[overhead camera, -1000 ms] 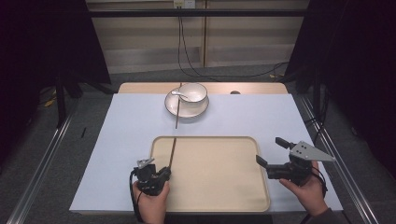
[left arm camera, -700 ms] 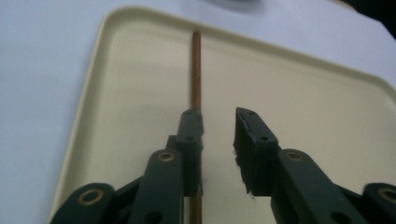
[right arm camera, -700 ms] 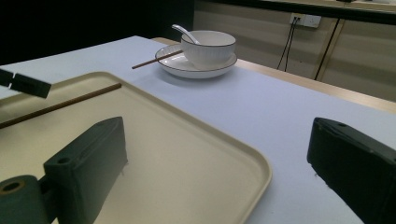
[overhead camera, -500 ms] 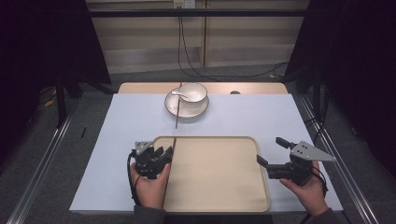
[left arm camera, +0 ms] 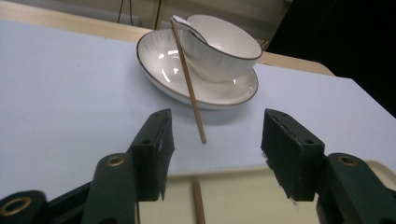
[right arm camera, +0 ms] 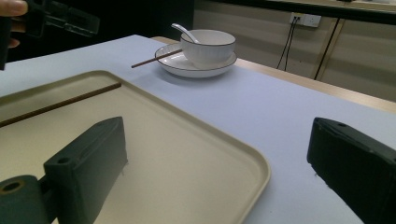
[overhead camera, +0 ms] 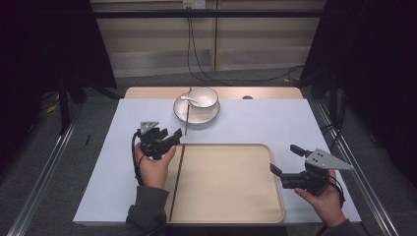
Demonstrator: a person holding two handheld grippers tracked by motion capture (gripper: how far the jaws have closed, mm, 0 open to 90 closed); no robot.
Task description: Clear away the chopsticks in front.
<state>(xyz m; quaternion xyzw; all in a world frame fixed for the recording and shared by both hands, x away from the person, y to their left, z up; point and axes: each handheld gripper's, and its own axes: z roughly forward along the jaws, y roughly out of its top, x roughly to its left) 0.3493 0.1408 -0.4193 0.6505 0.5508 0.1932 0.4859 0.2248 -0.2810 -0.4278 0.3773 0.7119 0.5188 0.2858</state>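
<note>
Your table (overhead camera: 98, 167), under its pale blue-white cover, spreads beneath both claws. The beige tray (overhead camera: 231, 196) lies between them: your left gripper (overhead camera: 169, 140) hangs over the tray's far left corner, and your right gripper (overhead camera: 284, 158) sits at the tray's right edge, pointing in across it.

Ahead of the left claw stands a white saucer-plate (overhead camera: 179, 110) with a white bowl (overhead camera: 203, 98) on it; a white spoon (overhead camera: 188, 100) rests in the bowl, its handle sticking out toward the left side.

Two wooden chopsticks are in play. One chopstick on the plate (left arm camera: 187, 77) leans on the plate's rim, and its free end points back at your left claw, ending in line with the gap between the jaws and just ahead of them, touching neither pad. The chopstick in the tray (overhead camera: 176, 182) lies flat along the tray's left side, running from under your left claw back toward you; in the left gripper view its tip shows below and between the jaws.

Your left gripper's jaws have just been opening and now stand apart, with nothing pressed between the pads. Your right gripper's jaws are spread wide too, with only bare tray and table behind the gap.
</note>
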